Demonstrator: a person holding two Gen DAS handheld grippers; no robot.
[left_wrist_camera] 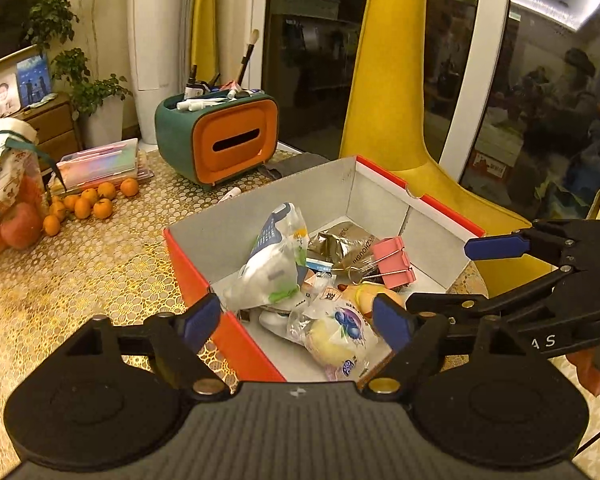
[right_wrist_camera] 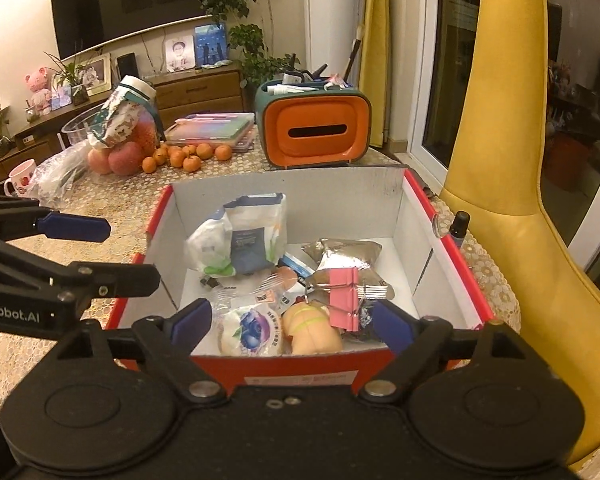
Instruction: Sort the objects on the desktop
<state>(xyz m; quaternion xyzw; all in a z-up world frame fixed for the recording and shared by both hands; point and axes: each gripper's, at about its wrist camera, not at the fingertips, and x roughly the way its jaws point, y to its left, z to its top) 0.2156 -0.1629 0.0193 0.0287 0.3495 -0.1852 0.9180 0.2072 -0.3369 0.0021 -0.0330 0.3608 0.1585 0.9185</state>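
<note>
Both tools hung just short of the red-sided, white-lined cardboard box [right_wrist_camera: 452,264], which sat on the gold-patterned bench [left_wrist_camera: 80,272]. The left gripper [left_wrist_camera: 298,322] stood with its jaws wide and empty over the box's near corner; the right gripper [right_wrist_camera: 292,326] stood the same way, jaws wide, over its near wall. The left tool's body read "nRobot.AI" in the right view, and only "A S" showed on the right tool in the left view.

Nearest in the box lay a clear plastic snack packet with a blueberry picture [right_wrist_camera: 249,332] — light, crinkly and slippery, probably best pinched at a sealed edge rather than across the soft cake inside. Its small print was too blurred to read. Just beside it lay a soft peach-coloured squeeze toy [right_wrist_camera: 312,332], which would likely give under pressure, so a grip across its middle seemed safest. A pink metal binder clip [left_wrist_camera: 394,262] lay partly on the toy and on a crumpled silver-brown foil pouch [right_wrist_camera: 344,254]; the clip was stiff and small, and its flat painted sides offered a firm hold. The pouch carried lettering, only partly legible in the left view.

Farther back a white and blue plastic bag [right_wrist_camera: 244,236] leaned against the box's left wall — limp, best taken by its top fold.

Beyond the box stood a green and orange tissue-box organiser [right_wrist_camera: 314,128] holding pens, and a pile of small oranges [right_wrist_camera: 188,156].
</note>
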